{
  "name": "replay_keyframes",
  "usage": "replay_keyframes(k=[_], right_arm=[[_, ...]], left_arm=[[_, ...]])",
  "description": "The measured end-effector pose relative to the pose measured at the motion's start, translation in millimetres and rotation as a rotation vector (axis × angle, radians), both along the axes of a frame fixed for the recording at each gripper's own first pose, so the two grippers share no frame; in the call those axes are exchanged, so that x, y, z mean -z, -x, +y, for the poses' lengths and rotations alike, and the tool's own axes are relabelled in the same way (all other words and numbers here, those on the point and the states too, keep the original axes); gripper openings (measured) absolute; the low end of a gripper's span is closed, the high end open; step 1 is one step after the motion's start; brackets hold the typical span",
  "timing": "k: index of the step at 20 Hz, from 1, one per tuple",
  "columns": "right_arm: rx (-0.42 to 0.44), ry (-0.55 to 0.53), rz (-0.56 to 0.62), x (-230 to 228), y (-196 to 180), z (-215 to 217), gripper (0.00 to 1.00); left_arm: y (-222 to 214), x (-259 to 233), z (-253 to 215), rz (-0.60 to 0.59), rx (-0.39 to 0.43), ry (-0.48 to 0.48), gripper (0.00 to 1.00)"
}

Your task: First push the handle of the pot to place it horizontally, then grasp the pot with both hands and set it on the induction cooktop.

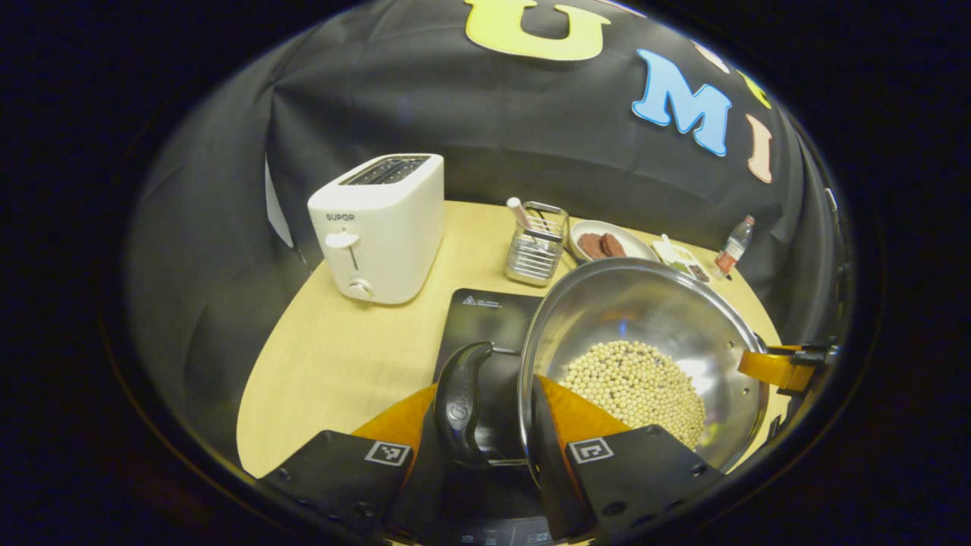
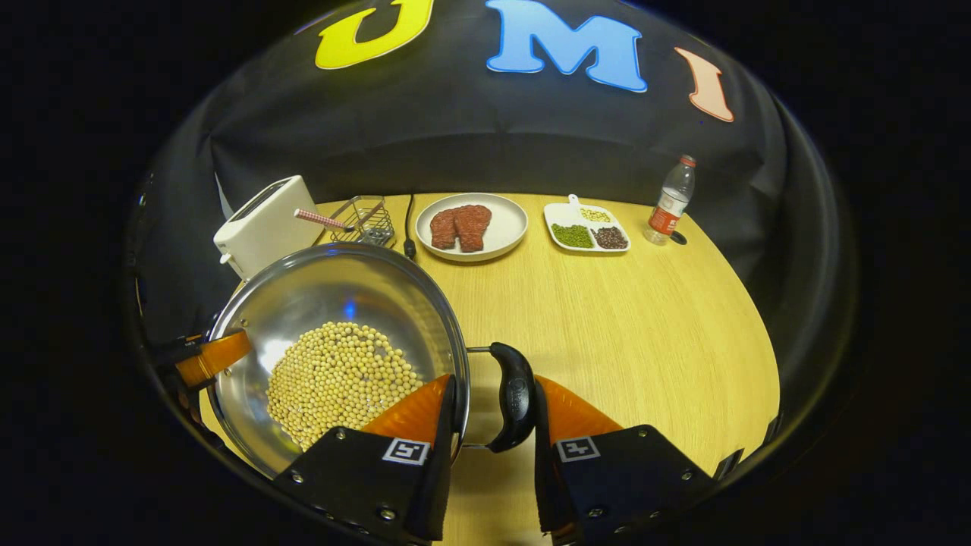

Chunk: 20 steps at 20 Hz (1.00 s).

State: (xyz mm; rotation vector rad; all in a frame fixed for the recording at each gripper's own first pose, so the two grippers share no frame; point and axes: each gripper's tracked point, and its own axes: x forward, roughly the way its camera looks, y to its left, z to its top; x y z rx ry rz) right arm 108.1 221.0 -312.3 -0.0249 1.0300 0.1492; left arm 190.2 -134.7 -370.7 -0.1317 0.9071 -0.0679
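A steel pot [image 1: 645, 318] holding soybeans [image 1: 637, 387] hangs over the black induction cooktop [image 1: 485, 315]; whether its base touches the cooktop is hidden. My left gripper [image 1: 485, 387] is shut on the pot, one finger outside the black side handle [image 1: 461, 409] and the other inside the rim. My right gripper [image 2: 493, 379] is shut on the pot [image 2: 341, 303] at the opposite handle [image 2: 514, 394] in the same way. Each gripper also appears at the far rim in the other's view: the right gripper [image 1: 781, 368], the left gripper [image 2: 212, 356].
On the wooden table [image 2: 622, 334], a white toaster [image 1: 379, 227] stands left of the cooktop and a wire basket [image 1: 537, 246] behind it. Along the back are a plate of meat [image 2: 472, 225], a divided dish of beans [image 2: 588, 227] and a bottle [image 2: 671, 199].
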Motion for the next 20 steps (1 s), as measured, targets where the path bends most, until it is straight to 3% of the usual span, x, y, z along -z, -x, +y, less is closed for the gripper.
replay_keyframes(k=[11,12,17,18,20], right_arm=[[-0.007,0.003,0.018,8,-2,38,0.46],[-0.005,-0.001,0.018,8,-2,40,0.46],[0.006,-0.021,0.002,7,-3,44,0.46],[0.008,-0.024,0.001,9,-3,44,0.49],[0.006,-0.028,-0.005,10,-4,44,0.52]], left_arm=[[1,9,-9,0.026,0.010,-0.022,0.63],[0,9,-11,0.025,0.011,-0.023,0.60],[2,10,-11,0.014,0.019,-0.064,0.64],[3,9,-11,0.007,0.025,-0.075,0.70],[2,6,-9,-0.006,0.020,-0.077,0.69]])
